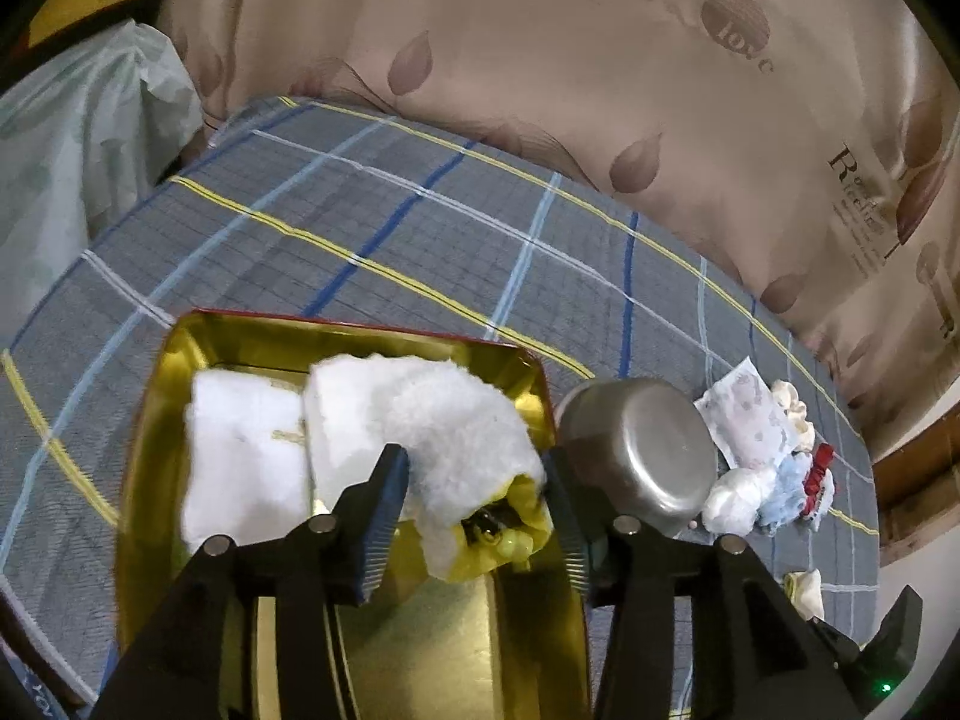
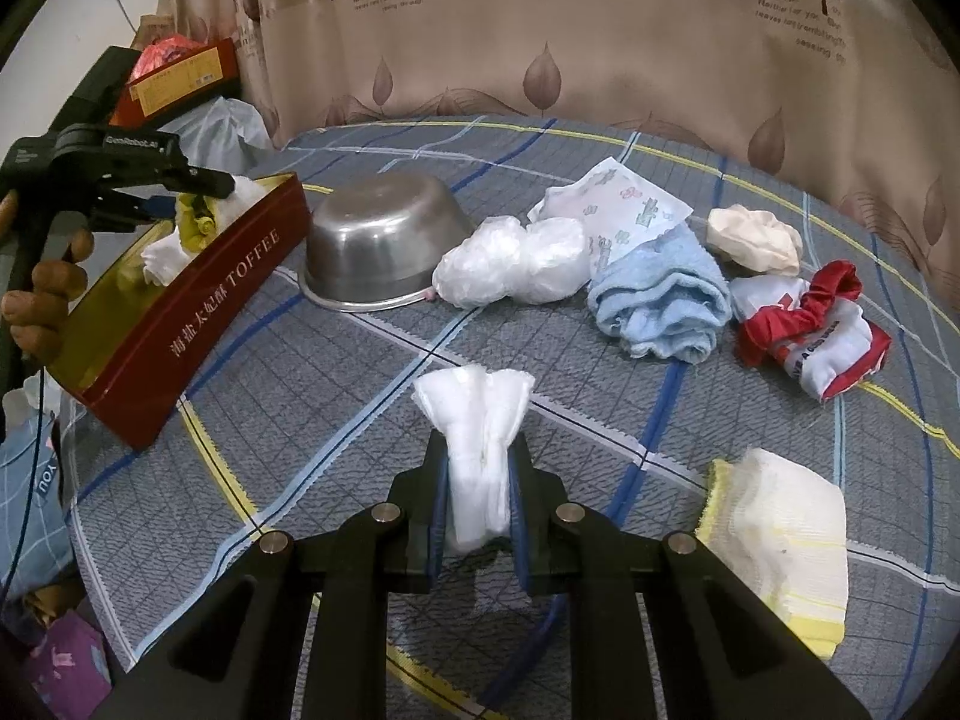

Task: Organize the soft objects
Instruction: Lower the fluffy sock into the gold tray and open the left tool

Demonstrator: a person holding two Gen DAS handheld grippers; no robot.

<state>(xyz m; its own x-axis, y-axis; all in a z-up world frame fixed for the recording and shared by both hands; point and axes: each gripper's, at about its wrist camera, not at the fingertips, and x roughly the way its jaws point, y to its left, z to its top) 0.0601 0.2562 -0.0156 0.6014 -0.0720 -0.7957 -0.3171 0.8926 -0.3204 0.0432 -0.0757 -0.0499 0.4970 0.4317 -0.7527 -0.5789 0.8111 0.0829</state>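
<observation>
Right claw [image 2: 477,480] pinches white cloth [image 2: 480,420]; left claw [image 1: 480,516] seemingly open over tin [image 1: 144,480].

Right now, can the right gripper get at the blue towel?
Probably not yet. The right gripper is already shut on a white folded cloth, so its jaws are occupied. The path over the bedsheet to the blue towel looks unobstructed once it lets go.

- Indoor light was dim and warm, with dark fisheye corners.
- Glare shone on the metal bowl [image 1: 639,447] and gold tin [image 1: 420,636].
- Edges curved strongly; the white wadding [image 1: 420,414] looked slightly blurred.
</observation>
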